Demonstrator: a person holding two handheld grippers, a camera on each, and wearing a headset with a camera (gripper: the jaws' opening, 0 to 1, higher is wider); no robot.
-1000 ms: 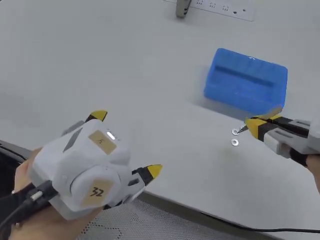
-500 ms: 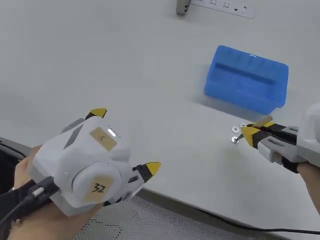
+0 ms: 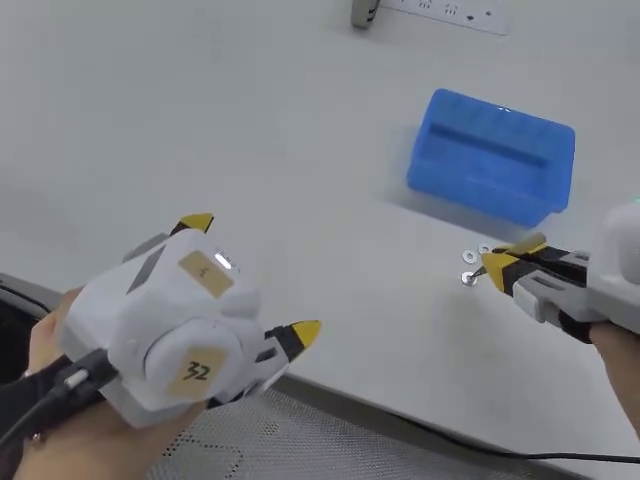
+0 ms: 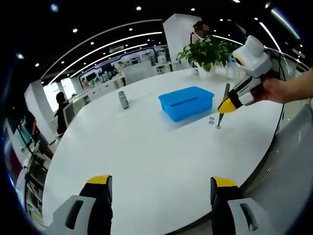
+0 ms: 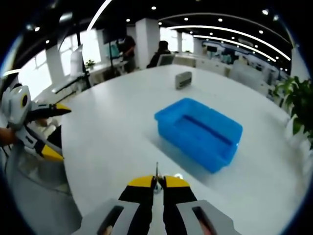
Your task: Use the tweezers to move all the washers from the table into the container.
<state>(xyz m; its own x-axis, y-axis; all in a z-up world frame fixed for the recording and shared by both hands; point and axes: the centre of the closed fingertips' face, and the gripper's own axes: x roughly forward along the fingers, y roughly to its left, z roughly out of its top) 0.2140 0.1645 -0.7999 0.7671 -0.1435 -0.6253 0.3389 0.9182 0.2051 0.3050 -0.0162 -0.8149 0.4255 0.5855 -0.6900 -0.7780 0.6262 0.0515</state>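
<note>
Three small metal washers [image 3: 469, 268] lie on the white table [image 3: 300, 150] just in front of the blue container [image 3: 492, 155]. My right gripper [image 3: 500, 264] comes in from the right, shut on thin tweezers [image 5: 156, 171] whose tip rests at the washers [image 4: 212, 120]. In the right gripper view the container [image 5: 199, 132] lies just ahead of the closed jaws [image 5: 157, 182]. My left gripper [image 3: 250, 278] hovers over the table's near edge at the lower left, open and holding nothing. In its own view its jaws [image 4: 161, 181] stand wide apart, and the right gripper [image 4: 230, 104] points down beside the container [image 4: 187, 102].
A power strip [image 3: 445, 12] and a small grey object [image 3: 365, 14] sit at the table's far edge. The near edge [image 3: 400, 425] runs across the bottom, with a black cable [image 3: 520, 458] beyond it. A potted plant [image 4: 208, 49] and people stand in the background.
The right gripper has slid slightly nearer and to the left with the tweezers, bringing the tip from the upper washer to between the washers. The left gripper has barely moved.
</note>
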